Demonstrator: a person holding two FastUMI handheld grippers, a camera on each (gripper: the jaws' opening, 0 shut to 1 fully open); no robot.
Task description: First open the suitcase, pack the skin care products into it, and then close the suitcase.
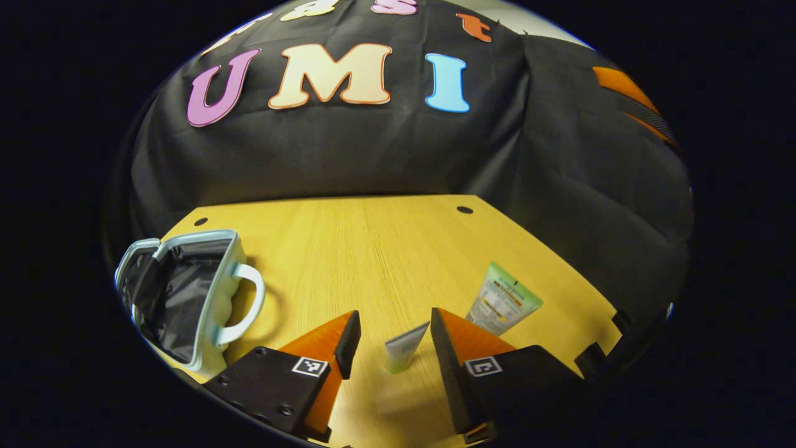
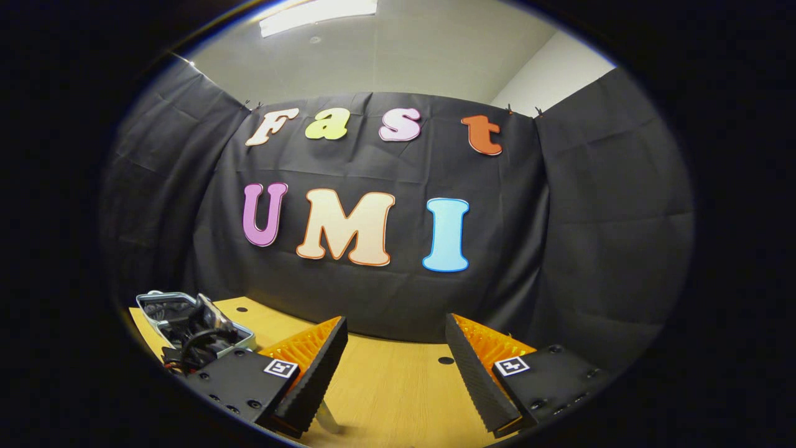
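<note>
Now hovering low over the table (image 1: 373, 249), left gripper (image 1: 390, 339) spread wide, gripping nothing. Framing a small pale tube (image 1: 405, 348) between the fingers, touching neither; tube lying flat, cap end nearer, long axis running away and slightly right, roughly along the fingers. Probably calling for a short drop and a squeeze across the tube's narrow width. Lying just beyond the right finger, a larger green tube (image 1: 502, 303), flat crimped end pointing away, printed label up, well apart from the small one. Sitting open far to the left, the suitcase (image 1: 186, 292): pale blue hard shell, rounded corners, looped handle toward the middle of the table, dark crinkled lining inside. So carrying anything there meaning a leftward swing.

Hanging higher and farther back, right gripper (image 2: 392, 367) likewise open and empty, ridged pads facing each other. Glimpsing the suitcase (image 2: 186, 314) at far left. Leaving the left gripper clearly nearer both tubes. Smooth yellow wood-grain tabletop throughout, soft plastic tubes likely yielding under pressure.
</note>
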